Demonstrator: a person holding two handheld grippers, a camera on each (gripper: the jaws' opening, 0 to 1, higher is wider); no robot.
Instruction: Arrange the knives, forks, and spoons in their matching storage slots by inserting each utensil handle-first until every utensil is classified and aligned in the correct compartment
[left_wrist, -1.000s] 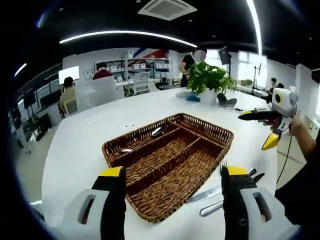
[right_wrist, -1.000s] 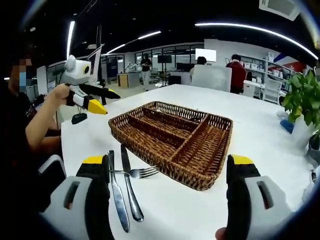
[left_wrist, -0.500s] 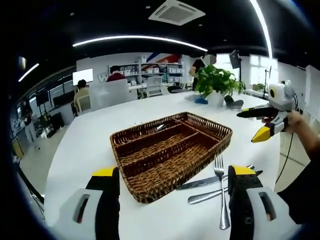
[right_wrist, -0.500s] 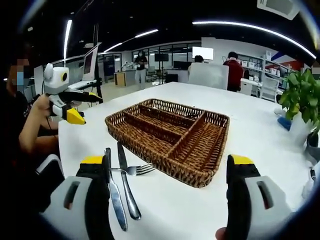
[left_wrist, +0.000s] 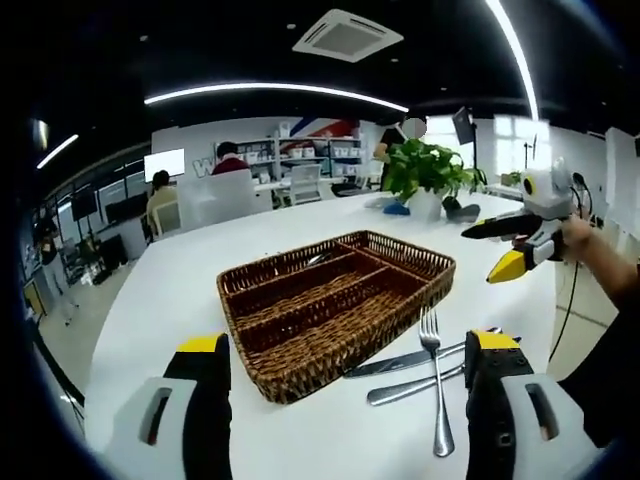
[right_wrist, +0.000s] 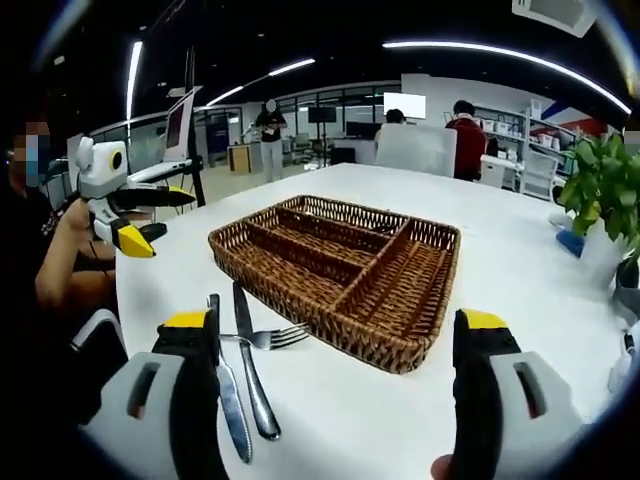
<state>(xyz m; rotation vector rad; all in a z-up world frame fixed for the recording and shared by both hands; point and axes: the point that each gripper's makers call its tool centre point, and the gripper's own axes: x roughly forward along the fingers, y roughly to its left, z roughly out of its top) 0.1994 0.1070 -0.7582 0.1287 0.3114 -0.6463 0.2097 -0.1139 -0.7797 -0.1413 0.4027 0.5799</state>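
Left gripper view looks down a white counter (left_wrist: 150, 300) at a brown wicker tray (left_wrist: 335, 300) split into long compartments, with what looks like a spoon (left_wrist: 318, 258) lying in the far one. Just beside the tray's near right edge lie a fork (left_wrist: 436, 385) and two knives (left_wrist: 410, 375), the fork crossing over both blades with its tines pointing toward the tray. The left gripper (left_wrist: 350, 400) hangs above the counter with its yellow-tipped jaws spread wide and nothing between them; the tray's near corner sits in the gap and the fork lies close to the right jaw. Off to the right, a hand holds the right gripper (left_wrist: 505, 250) up in the air, clear of the counter. A potted plant (left_wrist: 428, 172) stands beyond the tray.

From the right gripper view, the right gripper (right_wrist: 335, 400) also has its jaws wide apart and empty. The cutlery lies by its left jaw, the tray (right_wrist: 340, 275) ahead. The left gripper (right_wrist: 130, 225) is raised at the far left.
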